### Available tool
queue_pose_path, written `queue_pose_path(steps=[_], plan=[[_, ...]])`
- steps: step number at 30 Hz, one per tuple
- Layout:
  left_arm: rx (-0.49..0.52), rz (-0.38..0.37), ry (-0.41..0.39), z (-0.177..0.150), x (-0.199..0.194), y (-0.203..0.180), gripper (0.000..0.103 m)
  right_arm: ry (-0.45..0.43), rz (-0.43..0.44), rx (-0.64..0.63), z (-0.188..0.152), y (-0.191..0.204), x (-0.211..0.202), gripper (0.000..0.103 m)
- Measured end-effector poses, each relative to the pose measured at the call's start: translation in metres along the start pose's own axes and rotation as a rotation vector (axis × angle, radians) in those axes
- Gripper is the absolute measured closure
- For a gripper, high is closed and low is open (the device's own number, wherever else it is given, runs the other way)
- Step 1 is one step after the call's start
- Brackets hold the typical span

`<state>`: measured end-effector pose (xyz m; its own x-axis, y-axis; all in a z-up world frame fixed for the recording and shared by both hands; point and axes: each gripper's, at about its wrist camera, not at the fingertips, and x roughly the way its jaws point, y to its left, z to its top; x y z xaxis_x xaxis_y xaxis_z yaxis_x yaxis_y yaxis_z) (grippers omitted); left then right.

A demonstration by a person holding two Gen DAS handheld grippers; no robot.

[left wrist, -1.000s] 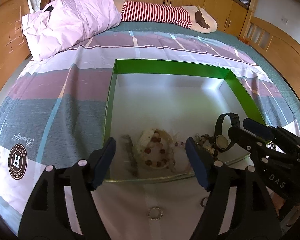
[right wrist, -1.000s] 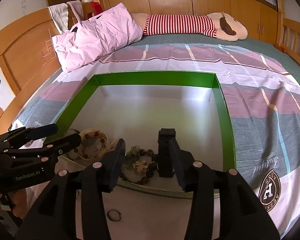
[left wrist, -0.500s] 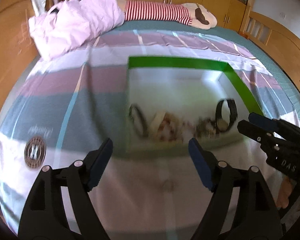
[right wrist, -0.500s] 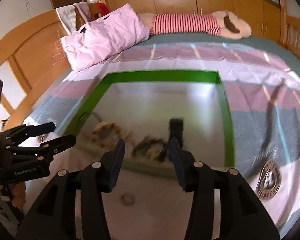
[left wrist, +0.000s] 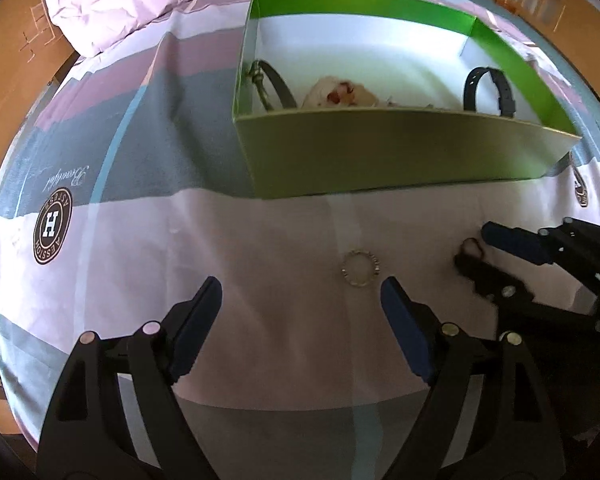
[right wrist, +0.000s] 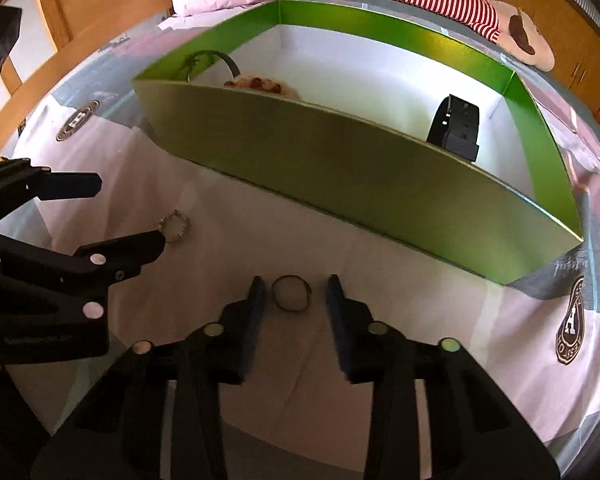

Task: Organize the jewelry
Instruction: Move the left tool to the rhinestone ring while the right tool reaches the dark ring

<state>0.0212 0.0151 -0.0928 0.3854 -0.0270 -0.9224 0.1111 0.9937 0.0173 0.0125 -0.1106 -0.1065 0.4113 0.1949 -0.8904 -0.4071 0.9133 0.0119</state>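
Jewelry lay in two places in the left wrist view: a beaded ring [left wrist: 360, 268] and a small dark ring [left wrist: 469, 246] sat loose on the bed [left wrist: 236, 264] in front of the green box [left wrist: 380, 152], while a black watch [left wrist: 488, 92], a pale beaded bracelet [left wrist: 340, 94] and a dark band [left wrist: 274, 86] rested inside the box. The left gripper [left wrist: 300, 304] stood with its jaws wide apart, having just been opening, the beaded ring just ahead of its right finger (not touching either pad). The right gripper [left wrist: 474, 246] reached in from the right, its tips at the dark ring. In the right wrist view, the right gripper [right wrist: 296, 300] had just been closing, yet its pads remained apart with the dark ring [right wrist: 290, 294] lying flat between them, untouched. The left gripper [right wrist: 128, 212] stood open at the left, the beaded ring [right wrist: 175, 226] beside its lower fingertip. The watch [right wrist: 456, 128] stood upright in the box [right wrist: 340, 160].
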Motion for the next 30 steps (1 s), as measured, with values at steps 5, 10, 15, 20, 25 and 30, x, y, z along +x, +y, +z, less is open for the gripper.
queue_pose_path(steps=[5, 10, 15, 20, 25, 30], plan=[[0.018, -0.008, -0.003, 0.002, 0.003, -0.006, 0.02, 0.014, -0.014, 0.012, 0.001, -0.003, 0.001, 0.083], [0.066, 0.022, -0.003, 0.002, 0.011, -0.019, 0.02, 0.013, -0.018, 0.037, 0.001, -0.008, 0.001, 0.083], [0.086, 0.04, -0.007, 0.0, 0.015, -0.025, 0.021, -0.013, -0.072, 0.055, 0.002, -0.01, -0.001, 0.083], [0.077, -0.005, -0.008, 0.001, 0.013, -0.027, 0.046, -0.023, -0.057, 0.068, 0.002, -0.009, -0.001, 0.082], [0.065, -0.023, -0.015, 0.003, 0.011, -0.026, 0.067, -0.023, -0.045, 0.069, 0.001, -0.009, -0.002, 0.072], [0.039, -0.029, -0.016, 0.004, 0.009, -0.024, 0.081, -0.017, -0.041, 0.072, 0.001, -0.01, -0.001, 0.067]])
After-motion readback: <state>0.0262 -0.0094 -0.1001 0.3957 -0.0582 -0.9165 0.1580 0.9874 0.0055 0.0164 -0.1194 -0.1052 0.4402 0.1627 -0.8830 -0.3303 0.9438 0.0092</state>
